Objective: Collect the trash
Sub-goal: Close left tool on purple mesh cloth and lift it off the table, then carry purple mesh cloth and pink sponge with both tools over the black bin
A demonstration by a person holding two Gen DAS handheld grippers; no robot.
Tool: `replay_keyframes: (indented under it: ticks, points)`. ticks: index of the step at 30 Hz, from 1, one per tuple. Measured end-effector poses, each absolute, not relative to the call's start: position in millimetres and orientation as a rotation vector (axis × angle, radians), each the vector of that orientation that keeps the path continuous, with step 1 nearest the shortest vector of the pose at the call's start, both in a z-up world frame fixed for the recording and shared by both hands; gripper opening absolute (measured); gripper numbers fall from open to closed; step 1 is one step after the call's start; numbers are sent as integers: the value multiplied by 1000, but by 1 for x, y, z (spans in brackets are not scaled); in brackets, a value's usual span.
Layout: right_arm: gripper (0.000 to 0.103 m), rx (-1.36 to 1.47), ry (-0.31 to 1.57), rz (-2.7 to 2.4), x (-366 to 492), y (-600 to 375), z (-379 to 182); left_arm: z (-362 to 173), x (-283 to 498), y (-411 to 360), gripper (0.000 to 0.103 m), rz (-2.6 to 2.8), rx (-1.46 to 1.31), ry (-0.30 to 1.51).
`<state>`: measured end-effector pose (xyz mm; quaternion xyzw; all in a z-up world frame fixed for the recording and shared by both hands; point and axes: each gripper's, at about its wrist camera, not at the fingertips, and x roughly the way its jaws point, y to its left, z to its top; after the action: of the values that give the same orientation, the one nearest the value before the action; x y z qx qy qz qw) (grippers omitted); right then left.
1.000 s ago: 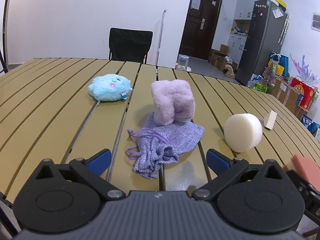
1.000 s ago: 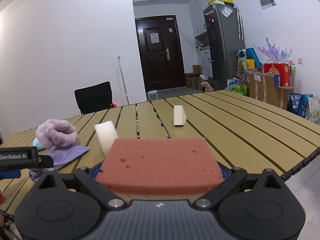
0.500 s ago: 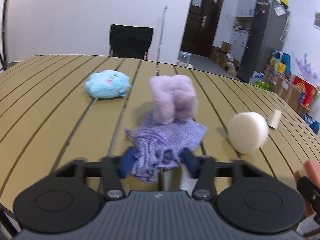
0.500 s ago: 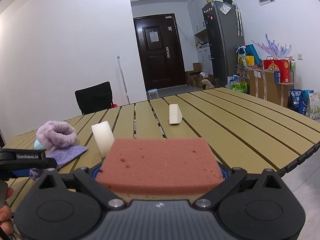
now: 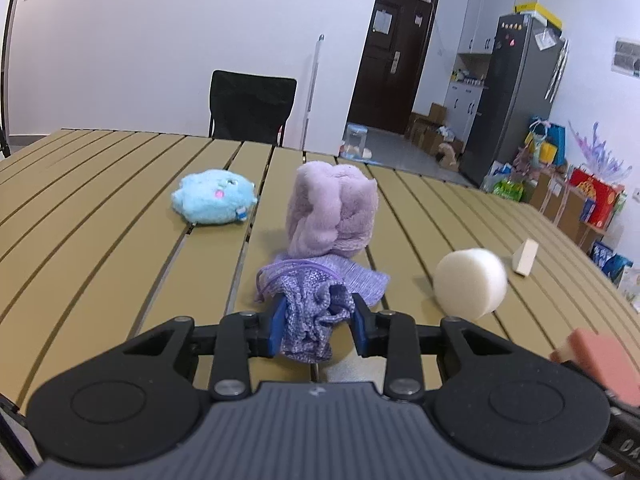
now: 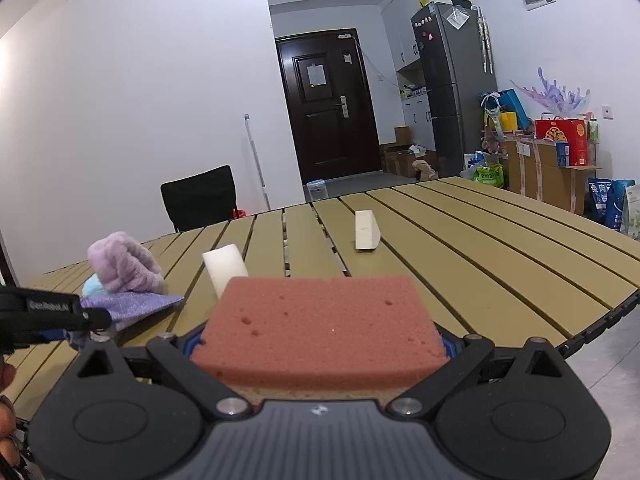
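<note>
On the slatted table point(image 5: 100, 240), near its front edge, the purple mesh pouch point(image 5: 316, 308) is now pinched at its bunched mouth by the left gripper point(image 5: 316, 322), wide open a second ago. The pink sponge point(image 6: 320, 320) stays clamped in the right gripper point(image 6: 320, 344). Bagging probably comes next.
</note>
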<state>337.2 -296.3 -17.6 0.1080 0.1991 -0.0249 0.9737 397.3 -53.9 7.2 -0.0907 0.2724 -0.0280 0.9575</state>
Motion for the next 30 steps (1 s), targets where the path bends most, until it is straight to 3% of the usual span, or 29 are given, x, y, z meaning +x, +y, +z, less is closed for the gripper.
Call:
replay_keyframes:
  ticks: [30]
  points:
    - [98,183,338,31,315,-255,-6,52,321,-23,33,-73,-140,393]
